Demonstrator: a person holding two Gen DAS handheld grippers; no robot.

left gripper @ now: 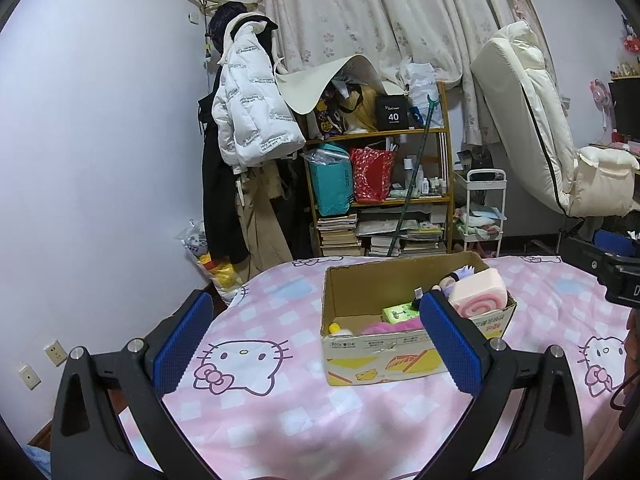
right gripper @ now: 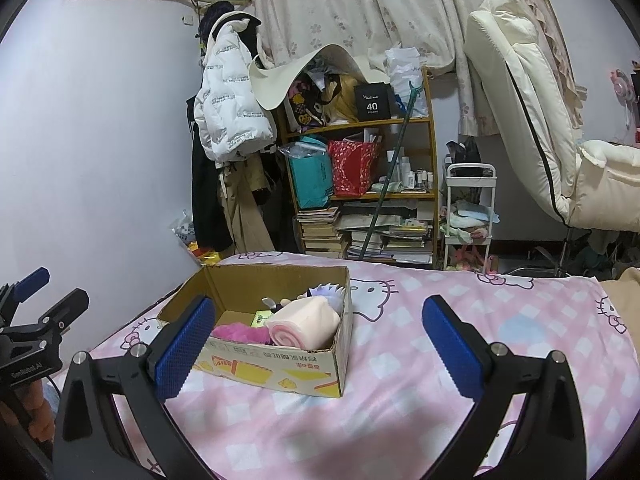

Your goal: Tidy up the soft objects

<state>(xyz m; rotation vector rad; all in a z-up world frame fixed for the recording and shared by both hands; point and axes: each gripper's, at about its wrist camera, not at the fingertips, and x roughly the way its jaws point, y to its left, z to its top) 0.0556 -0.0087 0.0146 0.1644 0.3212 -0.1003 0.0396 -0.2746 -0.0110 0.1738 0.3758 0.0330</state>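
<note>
1. While both sets of tongs hang over the bed, neither has hold of anything. The left tongs are spread wide with nothing between the blue pads, and same deal for the right tongs.
2. Cardboard box sits on the pink cat-print bedsheet, centre-right of the left wrist frame and centre-left of the right wrist frame. Top is open.
3. Soft stuff is already inside it: a pink-and-cream swirl roll plush leaning on the box's right-hand wall, a fuzzy magenta thing lower in the middle, and a little doll with pale purple hair tucked behind the roll toward the back.
4. Also a small green packet in there, and something yellow and round in the near-left corner of the box in the left view. Can't tell what either one really is.
5. Left tongs' right pad overlaps the box's right end in the left wrist frame; can't tell if it's touching.
6. Background, upper middle: a packed wooden shelf and a white puffer jacket hanging to its left.
</note>
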